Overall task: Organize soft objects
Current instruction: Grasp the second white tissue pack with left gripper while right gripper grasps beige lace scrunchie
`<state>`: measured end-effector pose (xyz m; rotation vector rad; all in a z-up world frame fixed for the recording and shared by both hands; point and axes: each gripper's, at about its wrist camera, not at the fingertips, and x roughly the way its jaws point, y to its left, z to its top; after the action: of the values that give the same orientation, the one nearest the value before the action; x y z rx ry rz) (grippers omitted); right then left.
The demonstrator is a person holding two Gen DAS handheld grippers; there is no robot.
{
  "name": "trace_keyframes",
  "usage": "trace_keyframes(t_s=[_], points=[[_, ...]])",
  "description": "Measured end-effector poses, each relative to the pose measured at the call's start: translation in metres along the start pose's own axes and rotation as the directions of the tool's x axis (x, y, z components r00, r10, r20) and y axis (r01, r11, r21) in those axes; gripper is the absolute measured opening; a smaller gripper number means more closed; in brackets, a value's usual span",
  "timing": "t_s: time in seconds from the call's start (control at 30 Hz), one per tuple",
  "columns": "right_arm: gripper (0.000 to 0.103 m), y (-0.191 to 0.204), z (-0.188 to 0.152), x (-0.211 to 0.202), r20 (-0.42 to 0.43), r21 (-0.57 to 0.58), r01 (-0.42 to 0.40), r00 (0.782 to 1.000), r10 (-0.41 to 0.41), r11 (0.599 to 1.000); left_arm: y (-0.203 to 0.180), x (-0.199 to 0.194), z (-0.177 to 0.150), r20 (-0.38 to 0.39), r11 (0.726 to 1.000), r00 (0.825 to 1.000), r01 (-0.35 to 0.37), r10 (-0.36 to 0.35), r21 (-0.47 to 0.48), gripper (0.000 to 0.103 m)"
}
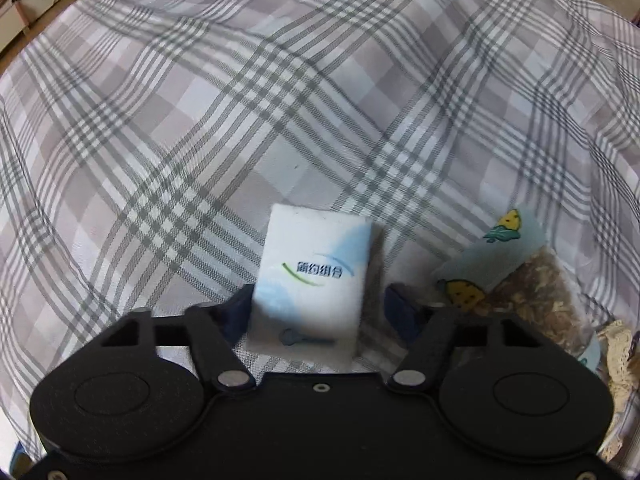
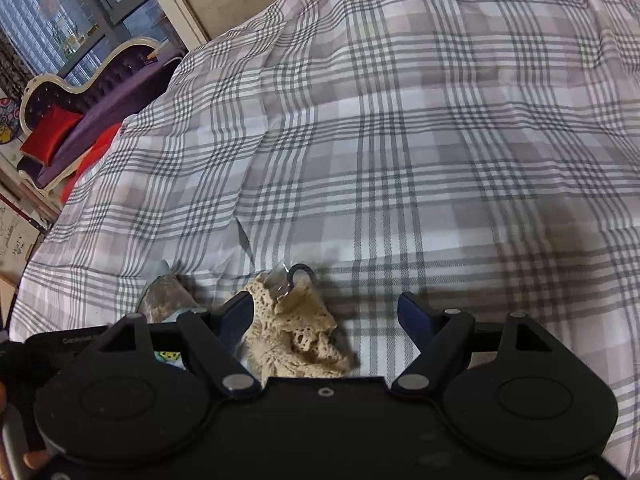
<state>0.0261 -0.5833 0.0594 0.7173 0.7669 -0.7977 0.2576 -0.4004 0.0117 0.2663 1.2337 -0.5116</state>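
Left fingers (image 1: 240, 312) sat either side of the sponge (image 1: 316, 276), not clearly pinching it, can't tell. Right gripper (image 2: 328, 316) was open, lace (image 2: 296, 328) by its left finger. I'd squeeze the sponge gently, mid-body, then lift straight off the bed (image 1: 280, 100).

Home bedroom, plaid-covered bed (image 2: 400, 140), purple chaise longue (image 2: 92, 100), window (image 2: 60, 12)

The left tongs (image 1: 316, 300) point steeply down, and one dark blue pad (image 1: 240, 312) sits against what lies between them. The right tongs (image 2: 326, 312) tilt down too, spread wide. Fingertips (image 2: 34, 458) peek in by the right tongs.
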Motion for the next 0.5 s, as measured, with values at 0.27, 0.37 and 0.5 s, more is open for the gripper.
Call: trace_keyframes(t_s=[0.27, 0.37, 0.5], points=[[0.082, 0.042, -0.017, 0.006, -0.016, -0.244, 0.026, 0.999, -0.031, 0.969, -0.009, -0.006, -0.01, -0.016, 1.0, 1.0, -0.021, 0.021, 0.005, 0.05], [0.078, 0.047, -0.023, 0.013, -0.025, -0.288, 0.083, 0.995, -0.094, 0.954, -0.011, -0.009, -0.015, -0.035, 1.0, 0.999, -0.011, 0.011, 0.0, 0.05], [0.053, 0.044, -0.022, 0.024, -0.06, -0.286, 0.117, 0.988, -0.14, 0.951, -0.014, -0.012, -0.021, -0.059, 1.0, 0.998, -0.005, 0.005, 0.001, 0.05]])
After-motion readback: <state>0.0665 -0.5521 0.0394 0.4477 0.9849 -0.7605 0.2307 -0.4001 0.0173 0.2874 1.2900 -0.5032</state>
